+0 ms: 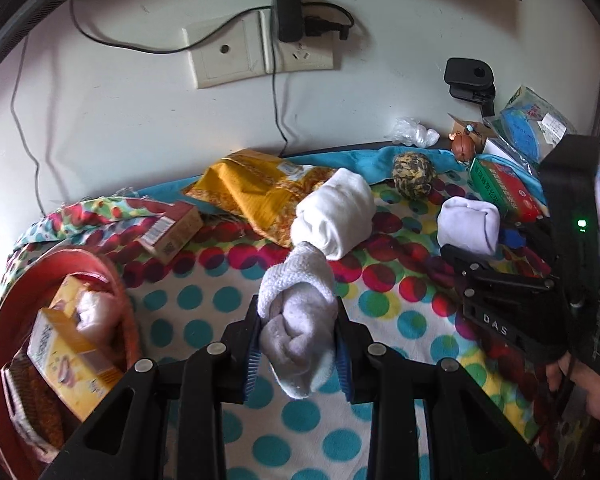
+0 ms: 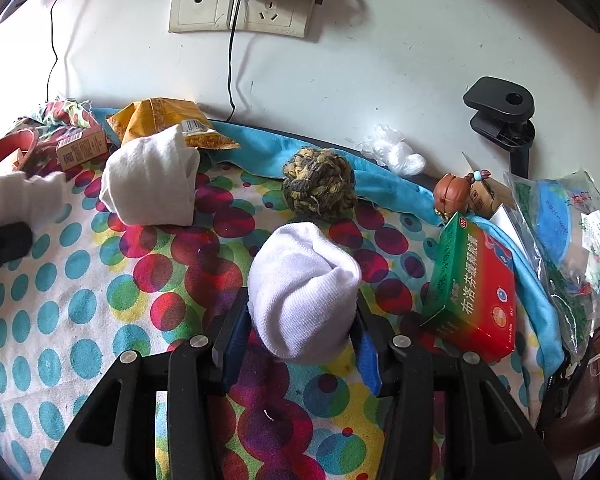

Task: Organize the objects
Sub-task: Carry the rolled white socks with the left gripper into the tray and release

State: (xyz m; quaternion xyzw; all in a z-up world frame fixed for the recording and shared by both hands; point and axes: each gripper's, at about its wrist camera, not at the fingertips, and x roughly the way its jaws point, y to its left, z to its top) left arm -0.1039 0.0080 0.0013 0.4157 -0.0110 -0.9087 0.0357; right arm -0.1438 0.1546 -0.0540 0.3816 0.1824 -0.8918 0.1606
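Left tool point(image 1: 298, 344): jaws narrow, pinched on a greyish-white rolled sock point(image 1: 296, 312). The roll sits between the blue pads, its loose end hanging toward the near edge and its cuff end poking forward. It looks lifted clear of the spotted cloth point(image 1: 204, 320) covering the worktop, though that can't be confirmed from this angle. Likely reason for the grip at mid-roll: keeps the bundle from unwinding in carry.

Right tool point(image 2: 302, 332): jaws part open, closed against a white rolled sock point(image 2: 304, 284). Both pads meet the sides of the roll; whether it rests on the cloth or is raised, cannot tell. In the left wrist view this tool sits to the far right, a hand point(image 1: 596, 392) on its handle.

A third white sock roll point(image 1: 334, 216) lies on the cloth between the two, just beyond the left tool's load and partly over a yellow foil packet point(image 1: 244, 190).

Near left: a red basket point(image 1: 4, 320) already holding yellow boxes point(image 1: 68, 356) and something pale and blurred. Judged destination for the left sock. A small brown carton point(image 1: 172, 228) lies beside the basket.

Far side: knotted rope ball point(image 2: 318, 184), crumpled clear plastic point(image 2: 396, 152), small brown figurine point(image 2: 450, 194). Right: green-and-red medicine box point(image 2: 474, 300), propped on the cloth's blue edge, with a bagged item point(image 2: 560, 216) behind. Wall socket point(image 2: 240, 4) with plugs above; black clamp point(image 2: 500, 116) at right.
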